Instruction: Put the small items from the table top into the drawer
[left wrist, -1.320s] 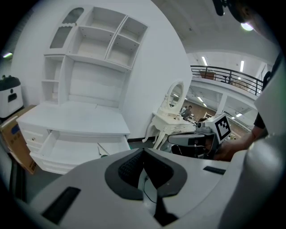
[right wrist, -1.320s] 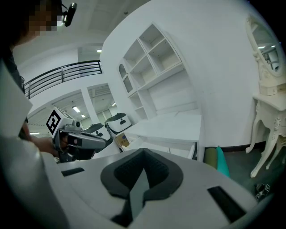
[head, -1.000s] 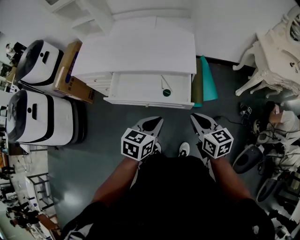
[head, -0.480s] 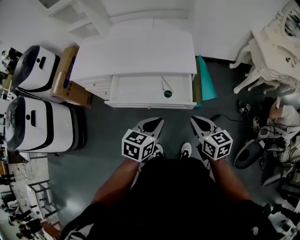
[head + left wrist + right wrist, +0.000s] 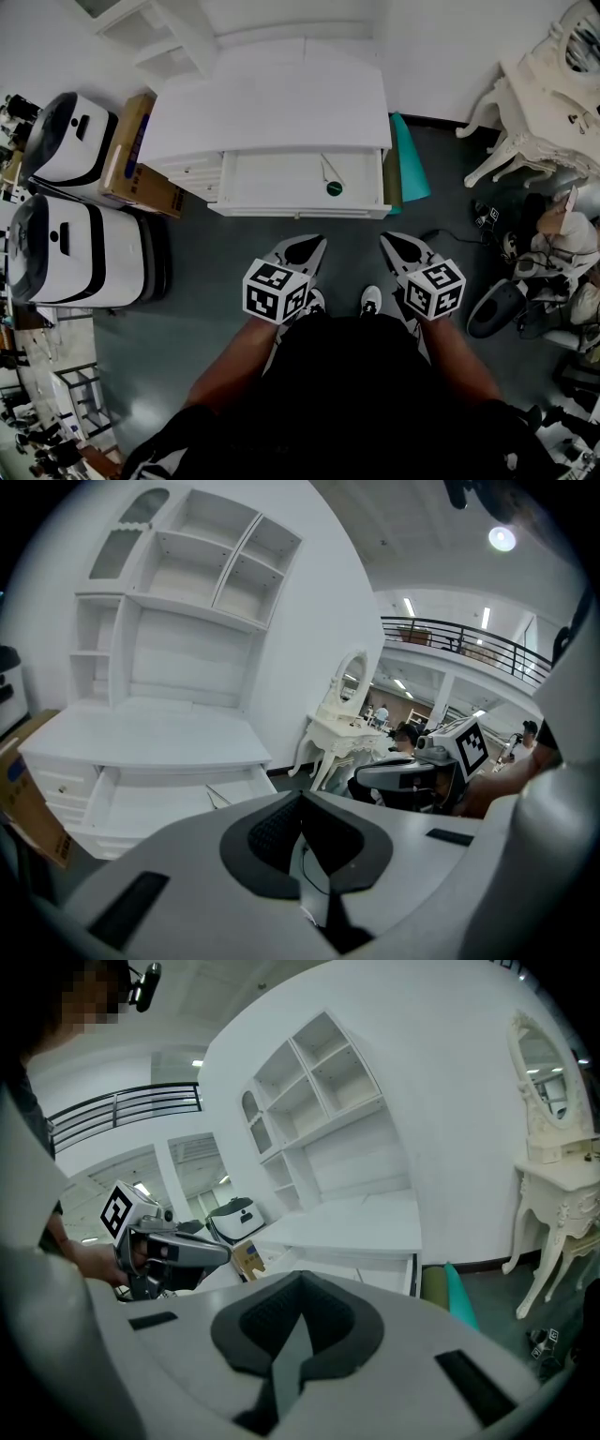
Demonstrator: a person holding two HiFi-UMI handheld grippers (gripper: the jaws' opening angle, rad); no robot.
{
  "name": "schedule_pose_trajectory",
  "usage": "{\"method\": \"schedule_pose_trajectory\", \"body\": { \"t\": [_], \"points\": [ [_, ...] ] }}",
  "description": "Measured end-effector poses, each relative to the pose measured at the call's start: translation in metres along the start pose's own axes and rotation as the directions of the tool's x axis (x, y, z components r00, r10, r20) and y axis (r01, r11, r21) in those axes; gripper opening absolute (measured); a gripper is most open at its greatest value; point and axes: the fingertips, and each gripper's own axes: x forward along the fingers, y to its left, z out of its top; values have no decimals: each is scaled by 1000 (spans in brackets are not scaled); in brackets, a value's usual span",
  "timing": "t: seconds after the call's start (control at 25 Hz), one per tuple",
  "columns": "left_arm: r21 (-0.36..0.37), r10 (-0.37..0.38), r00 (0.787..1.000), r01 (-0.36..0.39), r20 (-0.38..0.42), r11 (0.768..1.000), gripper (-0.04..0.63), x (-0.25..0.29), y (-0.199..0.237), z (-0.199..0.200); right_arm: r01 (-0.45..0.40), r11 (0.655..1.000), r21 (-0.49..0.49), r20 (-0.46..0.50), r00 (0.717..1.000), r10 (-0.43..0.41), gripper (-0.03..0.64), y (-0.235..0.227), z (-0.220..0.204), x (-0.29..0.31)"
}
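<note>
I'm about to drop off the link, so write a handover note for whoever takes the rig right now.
Left gripper: jaws shut, empty, held low in front of the desk.
Right gripper: the same.
Drawer: open. A dark green round item and a thin pen-like item lie at its right end.
Done: the desk top shows no small items in the head view, so loading looks finished.
Left: probably only pushing the drawer shut, if wanted.

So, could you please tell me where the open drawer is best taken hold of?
Likely the front panel's top edge, near its middle, coming from above on the person's side. The drawer stands pulled out, so that thin lip is exposed; the green round item lies farther right.
</note>
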Motion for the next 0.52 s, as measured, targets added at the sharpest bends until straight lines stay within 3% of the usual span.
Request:
{"method": "schedule_pose_trajectory", "body": {
  "t": [0.52],
  "points": [
    [-3,1,1000,-1,1,1000,4,-7,1,-1,-8,1000,1,-10,1000,8,25,9,-2,3]
  ]
}}
